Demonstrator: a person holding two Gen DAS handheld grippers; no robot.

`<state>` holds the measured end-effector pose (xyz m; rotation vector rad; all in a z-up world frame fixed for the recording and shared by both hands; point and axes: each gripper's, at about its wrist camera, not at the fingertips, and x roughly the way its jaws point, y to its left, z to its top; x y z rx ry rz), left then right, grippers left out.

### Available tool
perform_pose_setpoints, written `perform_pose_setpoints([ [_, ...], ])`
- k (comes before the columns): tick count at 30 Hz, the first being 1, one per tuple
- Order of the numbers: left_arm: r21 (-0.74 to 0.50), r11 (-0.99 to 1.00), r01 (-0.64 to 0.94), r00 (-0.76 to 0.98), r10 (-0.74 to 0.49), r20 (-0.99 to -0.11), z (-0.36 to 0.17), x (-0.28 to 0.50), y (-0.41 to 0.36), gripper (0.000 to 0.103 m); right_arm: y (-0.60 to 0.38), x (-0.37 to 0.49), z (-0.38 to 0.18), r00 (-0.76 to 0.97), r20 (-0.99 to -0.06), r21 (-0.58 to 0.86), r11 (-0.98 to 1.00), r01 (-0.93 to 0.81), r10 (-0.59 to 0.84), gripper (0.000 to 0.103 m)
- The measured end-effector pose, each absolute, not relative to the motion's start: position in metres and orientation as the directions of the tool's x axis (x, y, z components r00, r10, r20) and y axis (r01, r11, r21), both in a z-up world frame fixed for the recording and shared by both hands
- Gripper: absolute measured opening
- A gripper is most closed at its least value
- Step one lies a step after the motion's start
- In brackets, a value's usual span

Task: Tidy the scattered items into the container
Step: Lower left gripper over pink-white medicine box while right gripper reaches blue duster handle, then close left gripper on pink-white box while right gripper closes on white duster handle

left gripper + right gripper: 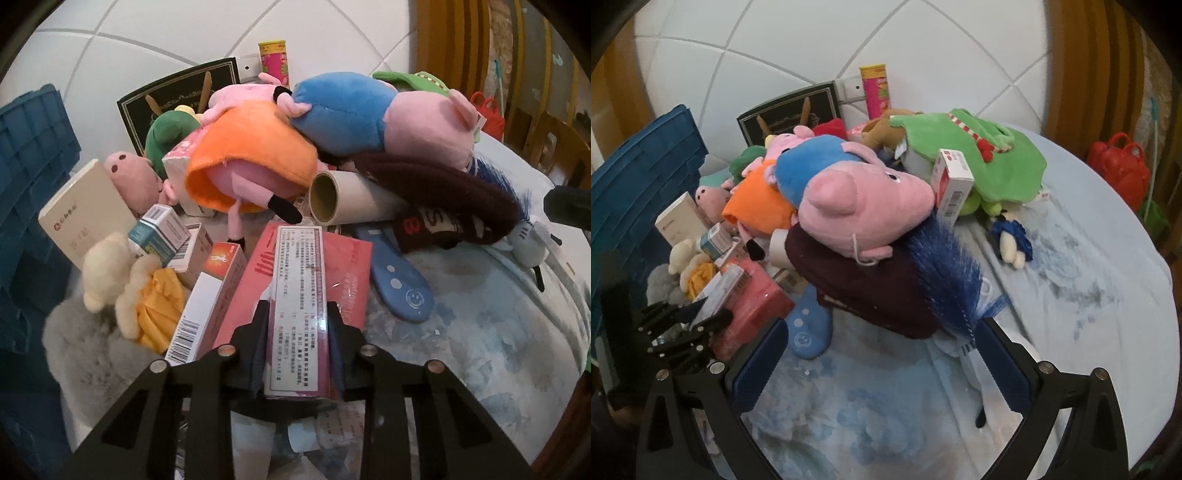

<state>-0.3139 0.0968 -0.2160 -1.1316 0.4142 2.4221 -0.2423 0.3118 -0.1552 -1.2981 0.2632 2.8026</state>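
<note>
Left gripper (pixel 297 332) fingers clamp a pink box (pixel 297 295) beside the toy pile; right gripper (pixel 882 358) fingers spread wide, empty, above the bed (pixel 1071 295).

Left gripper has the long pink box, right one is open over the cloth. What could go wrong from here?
1. The left gripper pinches the pink box near one end; it may swing or slip when lifted.
2. The box's far end lies close under the orange plush and paper roll, so pulling it out might topple the pile.
3. The open right gripper sits by the brush bristles and could snag them.
</note>
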Motion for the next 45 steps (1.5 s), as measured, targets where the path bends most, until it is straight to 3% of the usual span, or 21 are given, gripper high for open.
perform_pose_setpoints([
  [14, 0.147, -0.861, -0.486, -0.604, 0.210, -0.769, -0.215, -0.304, 0.098, 0.028, 0.330, -0.233, -0.169, -0.640, -0.768, 0.131, -0.986, -0.106, -0.033, 0.102],
  [27, 0.133, -0.863, -0.487, -0.599, 0.219, -0.770, -0.217, -0.305, 0.097, 0.028, 0.365, -0.217, -0.191, -0.603, -0.798, 0.062, -0.996, -0.061, -0.013, 0.100],
  [36, 0.129, -0.870, -0.475, -0.601, 0.215, -0.770, -0.218, -0.305, 0.097, 0.028, 0.374, -0.213, -0.216, -0.551, -0.834, 0.024, -0.999, 0.042, -0.043, 0.083],
  [38, 0.130, -0.871, -0.474, -0.602, 0.213, -0.770, -0.218, -0.304, 0.097, 0.028, 0.378, -0.209, -0.216, -0.550, -0.834, 0.013, -0.999, 0.039, -0.032, 0.067],
  [43, 0.132, -0.873, -0.470, -0.603, 0.208, -0.770, -0.218, -0.303, 0.098, 0.028, 0.388, -0.209, -0.218, -0.526, -0.850, -0.005, -0.999, 0.048, -0.021, 0.061],
  [45, 0.133, -0.874, -0.468, -0.604, 0.207, -0.770, -0.218, -0.302, 0.098, 0.028, 0.388, -0.207, -0.225, -0.498, -0.867, -0.026, -0.998, 0.058, -0.006, 0.050],
])
